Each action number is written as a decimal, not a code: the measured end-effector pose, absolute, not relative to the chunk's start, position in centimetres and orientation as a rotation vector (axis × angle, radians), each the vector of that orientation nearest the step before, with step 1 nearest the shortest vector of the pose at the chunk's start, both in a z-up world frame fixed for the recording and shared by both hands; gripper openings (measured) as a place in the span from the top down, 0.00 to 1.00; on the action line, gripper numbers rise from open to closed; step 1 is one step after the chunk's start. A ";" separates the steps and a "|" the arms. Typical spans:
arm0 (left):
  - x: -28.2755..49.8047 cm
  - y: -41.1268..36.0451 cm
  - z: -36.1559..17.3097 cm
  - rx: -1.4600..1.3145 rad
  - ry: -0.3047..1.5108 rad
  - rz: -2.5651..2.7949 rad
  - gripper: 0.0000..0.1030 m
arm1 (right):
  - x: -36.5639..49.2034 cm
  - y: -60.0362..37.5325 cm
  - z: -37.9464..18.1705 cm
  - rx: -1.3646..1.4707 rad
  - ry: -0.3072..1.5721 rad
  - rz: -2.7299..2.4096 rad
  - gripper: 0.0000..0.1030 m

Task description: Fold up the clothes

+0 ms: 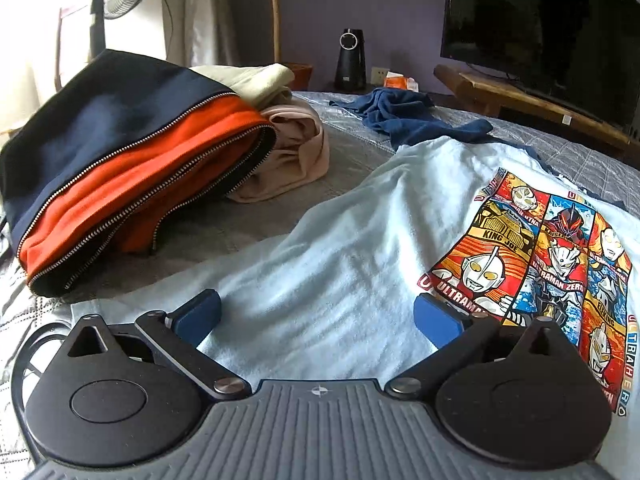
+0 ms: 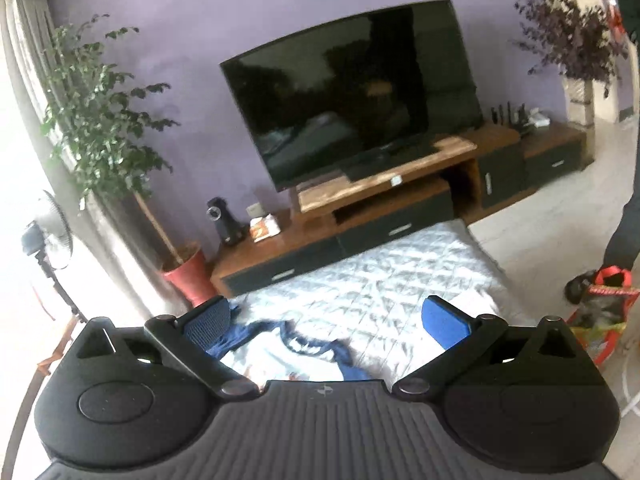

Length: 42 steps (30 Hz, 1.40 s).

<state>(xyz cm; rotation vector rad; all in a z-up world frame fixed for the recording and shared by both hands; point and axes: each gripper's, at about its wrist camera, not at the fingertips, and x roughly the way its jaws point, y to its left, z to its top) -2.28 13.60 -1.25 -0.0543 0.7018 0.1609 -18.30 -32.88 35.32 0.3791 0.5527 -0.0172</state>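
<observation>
The pale printed T-shirt (image 1: 340,248) lies spread on the quilted bed, collar toward its far edge. Left tool (image 1: 318,314) hovers wide over the hem; right tool (image 2: 328,322) wide, seemingly higher. Next: pinch an edge

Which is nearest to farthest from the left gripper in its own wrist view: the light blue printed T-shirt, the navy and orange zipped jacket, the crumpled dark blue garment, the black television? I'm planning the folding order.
1. Light blue printed T-shirt, under the open jaws.
2. Navy and orange zipped jacket, left.
3. Crumpled dark blue garment, ahead.
4. Black television, far right.
</observation>
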 end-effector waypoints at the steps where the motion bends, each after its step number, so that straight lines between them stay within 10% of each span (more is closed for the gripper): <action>1: -2.3 13.6 -1.3 -0.054 0.702 0.161 0.00 | -18.5 -32.8 35.2 0.384 0.563 -0.008 0.00; 42: -2.3 13.6 -1.3 -0.053 0.702 0.161 0.00 | -18.6 -34.2 34.4 0.220 0.452 -0.146 0.00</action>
